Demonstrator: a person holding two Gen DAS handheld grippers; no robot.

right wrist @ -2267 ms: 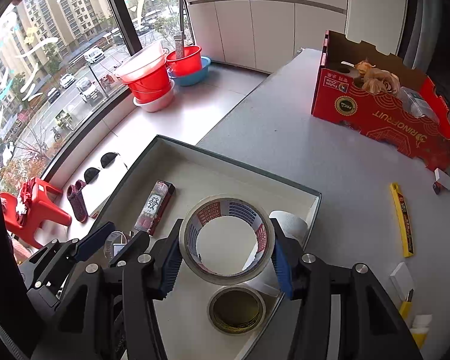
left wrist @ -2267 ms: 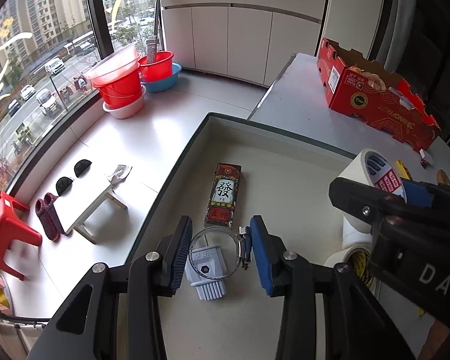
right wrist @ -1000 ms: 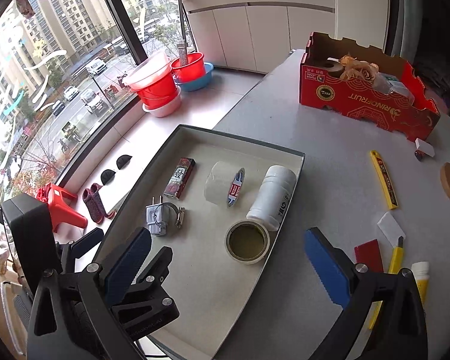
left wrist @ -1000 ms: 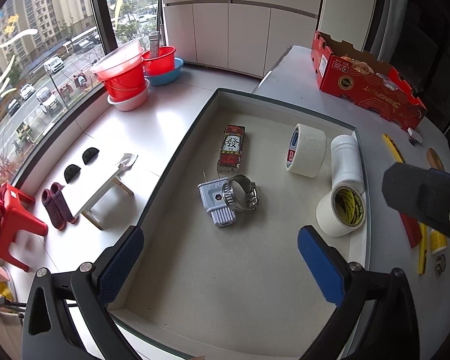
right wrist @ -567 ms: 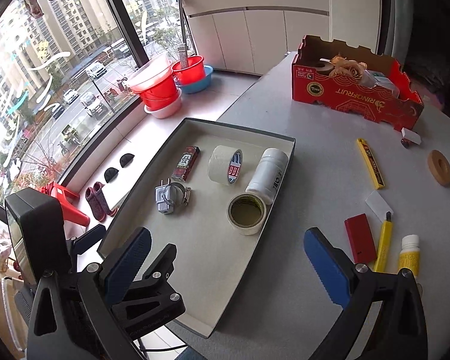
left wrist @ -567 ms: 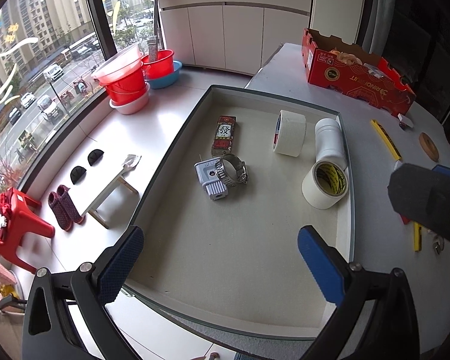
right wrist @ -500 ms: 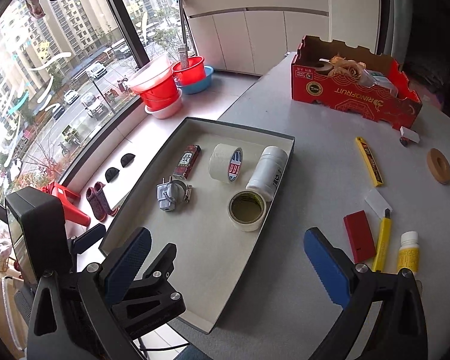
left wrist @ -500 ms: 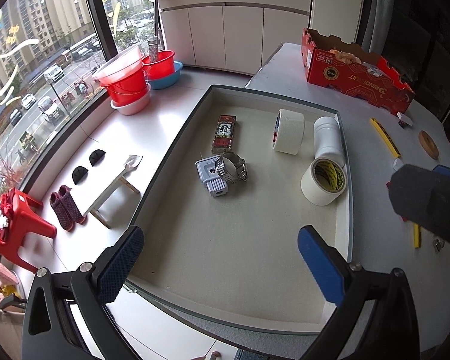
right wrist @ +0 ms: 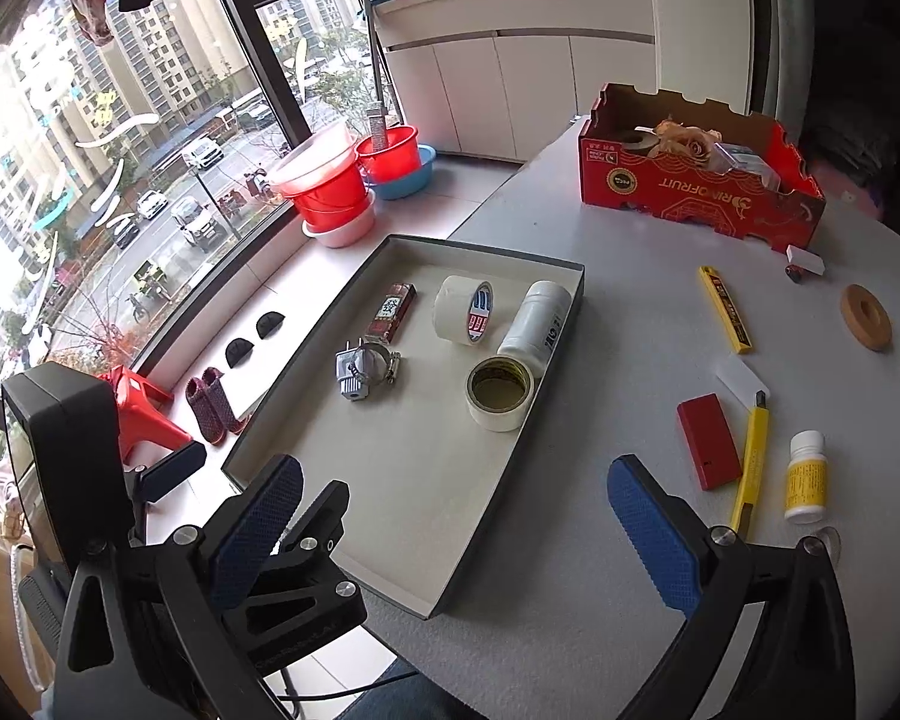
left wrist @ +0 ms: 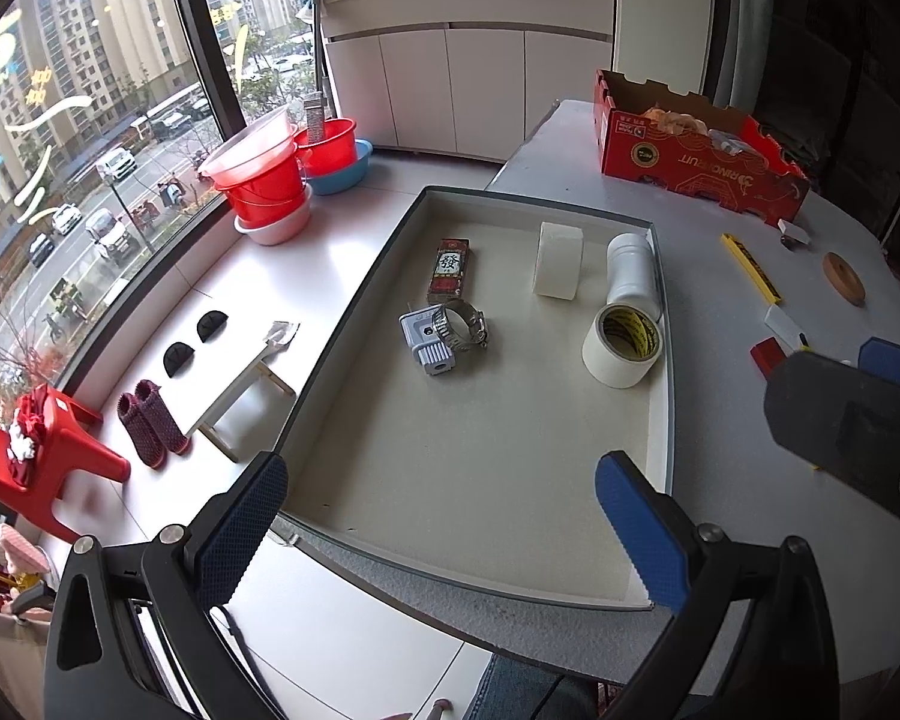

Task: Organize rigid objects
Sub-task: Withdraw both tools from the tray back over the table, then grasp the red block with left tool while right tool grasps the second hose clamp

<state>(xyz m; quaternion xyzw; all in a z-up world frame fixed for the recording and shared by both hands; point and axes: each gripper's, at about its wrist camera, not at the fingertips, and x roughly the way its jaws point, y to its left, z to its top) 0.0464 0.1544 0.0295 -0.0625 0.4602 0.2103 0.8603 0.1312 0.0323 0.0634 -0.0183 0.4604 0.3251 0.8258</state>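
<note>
A shallow grey tray (left wrist: 666, 420) (right wrist: 546, 384) lies on the grey table. It holds a red mahjong box (left wrist: 448, 269) (right wrist: 393, 312), a grey plug (left wrist: 427, 345) (right wrist: 349, 377) with a metal hose clamp (left wrist: 462, 324) (right wrist: 379, 365), a tape roll on edge (left wrist: 559, 269) (right wrist: 463, 309), a white bottle (left wrist: 630, 269) (right wrist: 537, 318) and a flat tape roll (left wrist: 623, 345) (right wrist: 499, 393). My left gripper (left wrist: 444, 534) is open and empty above the tray's near end. My right gripper (right wrist: 456, 534) is open and empty, high over the tray's near right edge.
Right of the tray lie a yellow knife (right wrist: 725, 307), a wooden disc (right wrist: 865, 317), a red block (right wrist: 708, 441), a yellow cutter (right wrist: 750, 462), a small bottle (right wrist: 805, 474) and a white card (right wrist: 741, 381). A red fruit carton (right wrist: 699, 180) stands at the back.
Both grippers let go of their objects, opened wide and pulled back and up from the tray. The hose clamp now rests on the plug, the tape roll in the tray.
</note>
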